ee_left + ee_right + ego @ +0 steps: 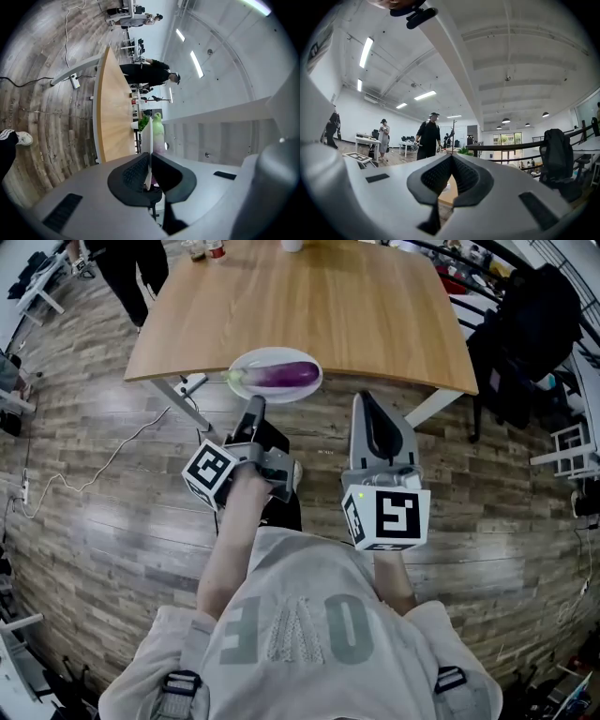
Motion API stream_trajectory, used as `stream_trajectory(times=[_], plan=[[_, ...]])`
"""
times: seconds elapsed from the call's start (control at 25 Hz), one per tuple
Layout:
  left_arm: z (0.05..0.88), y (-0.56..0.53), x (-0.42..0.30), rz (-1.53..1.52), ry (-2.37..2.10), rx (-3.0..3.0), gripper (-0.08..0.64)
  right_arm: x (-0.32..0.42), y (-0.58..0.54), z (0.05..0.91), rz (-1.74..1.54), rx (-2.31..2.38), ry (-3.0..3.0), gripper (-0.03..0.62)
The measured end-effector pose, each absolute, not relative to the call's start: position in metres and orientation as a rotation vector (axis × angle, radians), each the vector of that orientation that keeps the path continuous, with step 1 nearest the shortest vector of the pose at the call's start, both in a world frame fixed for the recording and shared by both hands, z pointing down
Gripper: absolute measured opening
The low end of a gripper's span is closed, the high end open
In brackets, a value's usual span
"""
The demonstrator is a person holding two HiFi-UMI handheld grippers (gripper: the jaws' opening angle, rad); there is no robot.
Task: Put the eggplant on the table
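My left gripper (255, 402) clamps the plate (277, 353) rim | eggplant (286, 375) on plate, just beyond my jaws | plate maybe touching table (328, 306) | my right gripper (366, 401) closed, empty

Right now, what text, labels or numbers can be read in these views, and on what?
"O", an unclear letter, "F": large upside-down letters on the person's shirt.
Marker cubes: square patterns only, no words.
Everything else: too small or blurred to read.
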State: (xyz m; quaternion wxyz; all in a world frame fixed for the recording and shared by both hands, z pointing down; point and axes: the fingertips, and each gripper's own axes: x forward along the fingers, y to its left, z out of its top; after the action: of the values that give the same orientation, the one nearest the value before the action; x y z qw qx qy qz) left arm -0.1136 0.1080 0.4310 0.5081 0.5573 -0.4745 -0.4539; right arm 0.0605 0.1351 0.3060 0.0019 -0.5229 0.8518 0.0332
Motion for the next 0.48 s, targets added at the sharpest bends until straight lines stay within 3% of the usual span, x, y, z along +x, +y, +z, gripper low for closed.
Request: stream_trajectory(times=[0.48], plan=[[0.418,0.002,-0.146,-1.05,-1.116,1.385,0.02,0.034,0.033,0.314,0.01,-1.756,2.659,0.018]])
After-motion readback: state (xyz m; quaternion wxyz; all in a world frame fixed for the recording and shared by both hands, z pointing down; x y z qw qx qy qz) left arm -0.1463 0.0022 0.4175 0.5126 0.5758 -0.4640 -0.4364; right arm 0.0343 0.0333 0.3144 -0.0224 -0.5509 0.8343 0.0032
